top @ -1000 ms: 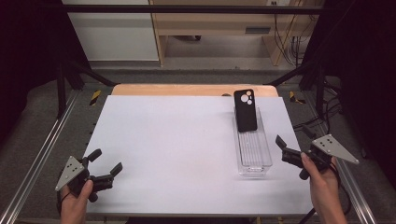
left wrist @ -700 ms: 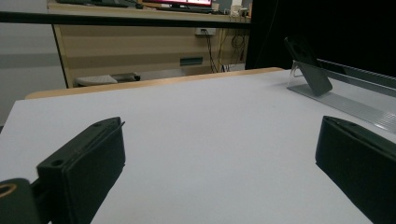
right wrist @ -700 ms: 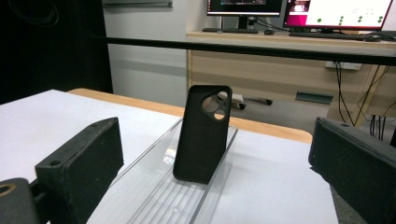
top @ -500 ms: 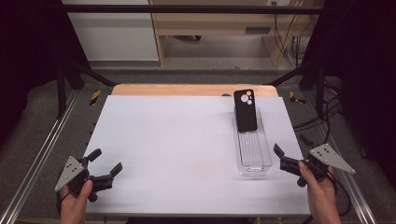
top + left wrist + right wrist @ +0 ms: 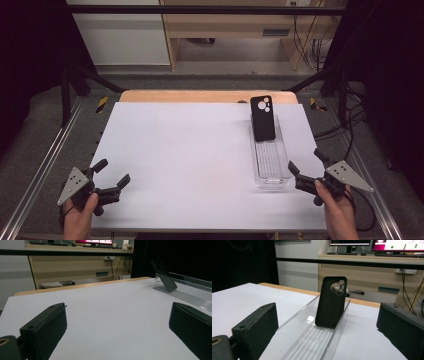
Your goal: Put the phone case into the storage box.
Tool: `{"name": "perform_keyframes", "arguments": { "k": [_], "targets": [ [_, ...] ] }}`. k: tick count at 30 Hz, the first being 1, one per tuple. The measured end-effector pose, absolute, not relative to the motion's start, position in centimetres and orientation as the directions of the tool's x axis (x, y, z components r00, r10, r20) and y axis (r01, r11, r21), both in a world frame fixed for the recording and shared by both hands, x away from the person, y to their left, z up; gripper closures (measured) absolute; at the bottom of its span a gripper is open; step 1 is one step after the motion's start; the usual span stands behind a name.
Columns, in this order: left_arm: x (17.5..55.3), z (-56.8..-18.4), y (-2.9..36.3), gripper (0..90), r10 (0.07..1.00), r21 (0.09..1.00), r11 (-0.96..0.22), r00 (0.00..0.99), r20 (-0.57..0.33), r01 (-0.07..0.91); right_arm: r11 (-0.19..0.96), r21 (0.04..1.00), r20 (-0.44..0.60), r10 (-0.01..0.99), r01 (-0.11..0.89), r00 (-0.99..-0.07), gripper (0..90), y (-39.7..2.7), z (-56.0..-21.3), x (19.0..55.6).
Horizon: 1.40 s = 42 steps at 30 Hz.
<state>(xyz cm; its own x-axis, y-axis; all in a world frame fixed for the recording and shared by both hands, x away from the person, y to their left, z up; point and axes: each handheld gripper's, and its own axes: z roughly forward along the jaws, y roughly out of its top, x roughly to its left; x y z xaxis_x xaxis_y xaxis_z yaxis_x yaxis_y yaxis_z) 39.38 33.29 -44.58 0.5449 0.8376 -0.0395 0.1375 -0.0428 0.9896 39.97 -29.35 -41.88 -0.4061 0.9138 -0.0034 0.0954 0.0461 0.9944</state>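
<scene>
right hand-held gripper (image 5: 304,169) | jaws apart, low, aimed at clear tray (image 5: 270,162) (phone case (image 5: 263,119) propped inside) | left hand-held gripper (image 5: 111,174) jaws apart

The right gripper (image 5: 306,169) has slid down and inward along the table edge, now sitting just beside the near end of the clear tray (image 5: 270,181), jaws spread.

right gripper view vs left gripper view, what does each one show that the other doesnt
The right gripper view alone shows the phone case's camera cutouts and the ribbed floor of the clear tray, straight ahead between the jaws. The left gripper view alone shows a broad bare stretch of white table, with the tray off to one side. Both share the case leaning in the tray.
</scene>
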Motion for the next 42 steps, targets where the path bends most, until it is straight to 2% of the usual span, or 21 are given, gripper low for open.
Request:
{"name": "perform_keyframes", "arguments": {
  "k": [42],
  "targets": [
    [39.2, -44.3, 33.1, 1.8, 0.823, 0.993, -0.052, 0.567, -0.020, 0.110, 0.065, 0.993, -0.001, 0.844, 0.099, -0.537, 4.3, -24.8, -43.7, 39.9]
  ]
}}
